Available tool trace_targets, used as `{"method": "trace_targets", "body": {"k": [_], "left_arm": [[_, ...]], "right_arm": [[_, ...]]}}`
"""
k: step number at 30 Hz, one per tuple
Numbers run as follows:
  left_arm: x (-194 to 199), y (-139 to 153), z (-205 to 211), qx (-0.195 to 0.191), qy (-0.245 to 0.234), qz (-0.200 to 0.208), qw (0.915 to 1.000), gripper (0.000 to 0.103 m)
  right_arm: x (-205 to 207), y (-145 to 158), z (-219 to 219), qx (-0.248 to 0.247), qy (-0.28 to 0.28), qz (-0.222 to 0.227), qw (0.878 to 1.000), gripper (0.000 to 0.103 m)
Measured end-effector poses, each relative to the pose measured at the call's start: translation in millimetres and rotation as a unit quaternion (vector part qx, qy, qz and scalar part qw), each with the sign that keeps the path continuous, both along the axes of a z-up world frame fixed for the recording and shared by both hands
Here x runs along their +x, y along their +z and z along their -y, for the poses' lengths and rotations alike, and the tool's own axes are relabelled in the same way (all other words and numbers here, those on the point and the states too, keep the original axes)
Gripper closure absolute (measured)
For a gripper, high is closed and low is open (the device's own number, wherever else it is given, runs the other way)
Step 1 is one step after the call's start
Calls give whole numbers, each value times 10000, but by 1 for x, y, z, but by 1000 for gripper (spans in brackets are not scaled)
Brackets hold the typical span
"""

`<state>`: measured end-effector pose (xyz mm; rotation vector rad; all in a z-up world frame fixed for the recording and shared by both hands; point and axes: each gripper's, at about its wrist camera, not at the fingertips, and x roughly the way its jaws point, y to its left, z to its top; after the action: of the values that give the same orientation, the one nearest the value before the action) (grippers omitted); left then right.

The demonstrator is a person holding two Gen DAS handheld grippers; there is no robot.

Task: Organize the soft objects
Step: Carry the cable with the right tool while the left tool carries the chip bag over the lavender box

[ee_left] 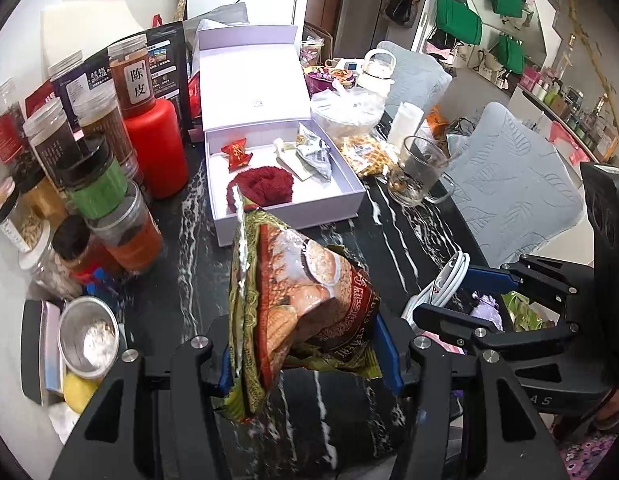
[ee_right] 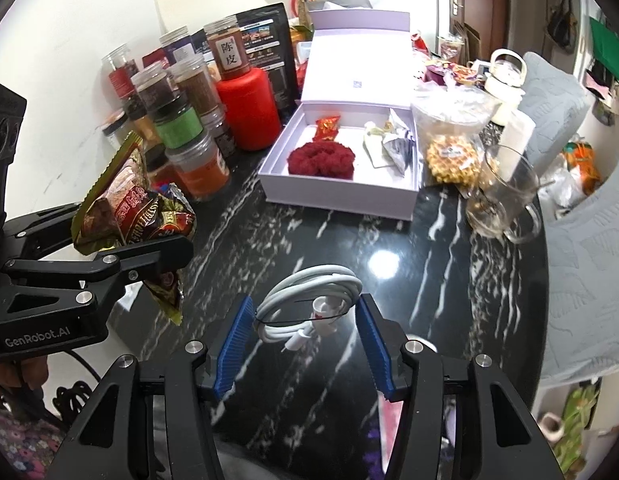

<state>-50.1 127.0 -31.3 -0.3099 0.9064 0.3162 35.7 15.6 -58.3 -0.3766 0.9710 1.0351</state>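
My left gripper (ee_left: 305, 364) is shut on a brown and gold snack packet (ee_left: 297, 300) and holds it above the black marble table; the packet also shows in the right wrist view (ee_right: 137, 216). My right gripper (ee_right: 303, 336) is open, its blue pads either side of a coiled white cable (ee_right: 309, 304) lying on the table. Ahead stands an open white box (ee_left: 349, 196) holding a red fluffy scrunchie (ee_left: 265, 182), a red candy (ee_left: 237, 152) and a silver sachet (ee_left: 315, 152). The box also shows in the right wrist view (ee_right: 337, 192).
Several spice jars (ee_left: 97, 184) and a red bottle (ee_left: 157, 148) crowd the left side. A glass mug (ee_right: 501, 196) and a bagged waffle (ee_right: 453, 160) sit right of the box. Grey cushioned chairs (ee_left: 509, 192) stand at the table's right edge. A metal cup (ee_left: 89, 336) is near left.
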Motion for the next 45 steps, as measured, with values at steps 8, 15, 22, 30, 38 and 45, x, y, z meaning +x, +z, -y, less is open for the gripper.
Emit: {"method": "trace_targets", "body": {"k": [8, 15, 22, 30, 38, 45], "left_arm": [[20, 4, -32, -4, -48, 29, 10000, 49], [40, 10, -57, 31, -109, 105, 9999, 49], [62, 15, -83, 80, -181, 176, 9996, 49], [89, 13, -107, 65, -343, 135, 9993, 49], [120, 14, -130, 116, -531, 181, 9984, 49], [148, 13, -153, 104, -490, 275, 9984, 49]], "right_arm": [[18, 3, -32, -23, -23, 28, 10000, 51], [35, 11, -58, -12, -20, 127, 9999, 51], [58, 17, -83, 29, -81, 210, 9997, 51], [84, 24, -108, 69, -166, 306, 9994, 52], [112, 26, -129, 105, -329, 395, 9986, 52], [133, 26, -146, 148, -479, 469, 9976, 52]]}}
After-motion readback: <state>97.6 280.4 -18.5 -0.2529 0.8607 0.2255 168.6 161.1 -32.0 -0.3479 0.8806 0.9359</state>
